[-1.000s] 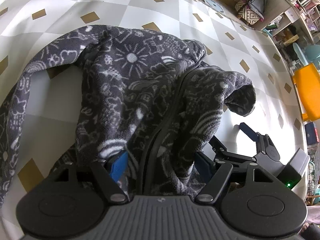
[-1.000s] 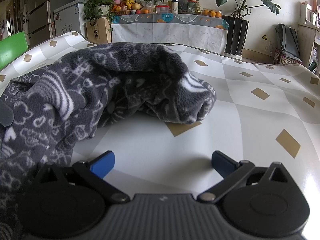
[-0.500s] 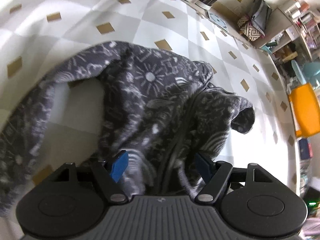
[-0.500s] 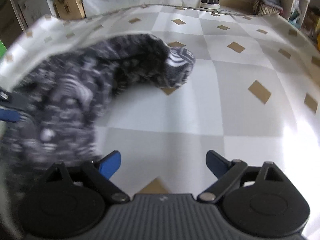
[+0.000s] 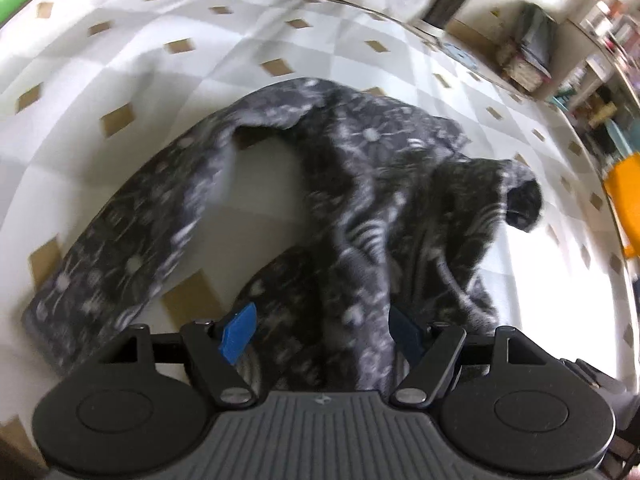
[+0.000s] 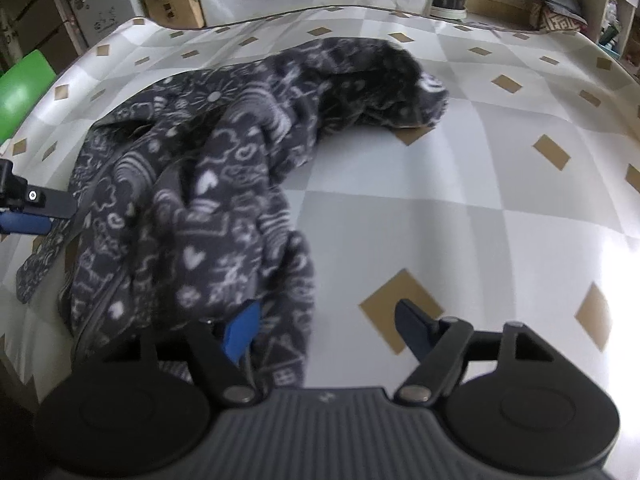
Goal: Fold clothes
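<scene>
Your left hand-held gripper [image 5: 320,330] tilts steeply down, clenched on the fleece garment [image 5: 360,184]; your right hand-held gripper [image 6: 326,328] angles down likewise, jaws closing over its hem, not yet gripping.

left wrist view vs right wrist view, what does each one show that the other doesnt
Only the left wrist view shows an orange bin at the right edge and the garment's long flat strip stretched out on the left.

Only the right wrist view shows a green object, a cardboard box and the right gripper, its jaws closing with fabric against one pad only.

Both show the dark patterned fleece garment, the chequered tablecloth and the left gripper, which has fabric bunched between its fingers.
</scene>
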{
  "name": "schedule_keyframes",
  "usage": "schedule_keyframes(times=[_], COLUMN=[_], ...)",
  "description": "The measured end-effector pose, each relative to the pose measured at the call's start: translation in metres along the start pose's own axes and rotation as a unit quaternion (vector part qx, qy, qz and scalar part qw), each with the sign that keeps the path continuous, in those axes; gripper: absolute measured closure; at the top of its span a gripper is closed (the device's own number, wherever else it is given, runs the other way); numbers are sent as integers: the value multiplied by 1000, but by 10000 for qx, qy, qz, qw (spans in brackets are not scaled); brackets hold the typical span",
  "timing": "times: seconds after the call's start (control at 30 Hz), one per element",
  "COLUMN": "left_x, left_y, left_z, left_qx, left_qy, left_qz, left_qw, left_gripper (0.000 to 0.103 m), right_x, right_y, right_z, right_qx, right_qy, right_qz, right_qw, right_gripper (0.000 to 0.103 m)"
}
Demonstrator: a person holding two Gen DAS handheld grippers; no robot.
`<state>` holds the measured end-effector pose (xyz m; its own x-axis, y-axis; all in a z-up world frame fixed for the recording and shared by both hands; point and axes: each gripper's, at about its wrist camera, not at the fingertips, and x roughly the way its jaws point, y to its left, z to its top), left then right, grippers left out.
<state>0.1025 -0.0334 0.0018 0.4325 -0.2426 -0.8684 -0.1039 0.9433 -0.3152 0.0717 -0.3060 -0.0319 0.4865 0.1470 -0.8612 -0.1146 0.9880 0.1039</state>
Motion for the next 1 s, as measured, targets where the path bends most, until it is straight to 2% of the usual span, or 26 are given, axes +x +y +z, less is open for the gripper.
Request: schedule_keyframes(times=[0.07, 0.13, 0.27, 0.53, 0.63, 0.7, 0.77, 0.87, 1.0], left_x=[2, 5, 16, 29, 32, 36, 39, 40, 37], left_y=[5, 7, 6, -2, -7, -8, -7, -4, 2], left_z=[-8, -14, -19, -21, -23, -26, -29, -36, -42], left_qx=[-222, -286, -288, -199, -71, -22, -32, -150, -341], left_qy=[15, 33, -27, -149, -158, -132, -126, -153, -184], left_qz=[66, 124, 351, 242, 280, 374, 428, 459, 476], left_qw=[9997, 9995, 9990, 9994, 9995, 9992, 9990, 9987, 9981], left_gripper=[31, 31, 31, 31, 31, 31, 31, 30, 29], right_x=[6, 13, 17, 30, 30, 30, 28, 23, 7], right_y=[3, 4, 7, 10, 13, 15, 16, 17, 14], right_z=[-2, -4, -3, -2, -1, -1, -2, -3, -5], right_qx=[-18, 9, 128, 338, 239, 223, 236, 249, 397], right_qy=[2, 11, -85, -70, -78, -68, -77, -119, -360], right_qz=[0, -23, 195, 299, 433, 539, 572, 542, 167], right_qw=[10000, 10000, 9997, 9990, 9987, 9983, 9981, 9981, 9984], right_gripper=[32, 35, 39, 40, 61, 82, 93, 95, 95])
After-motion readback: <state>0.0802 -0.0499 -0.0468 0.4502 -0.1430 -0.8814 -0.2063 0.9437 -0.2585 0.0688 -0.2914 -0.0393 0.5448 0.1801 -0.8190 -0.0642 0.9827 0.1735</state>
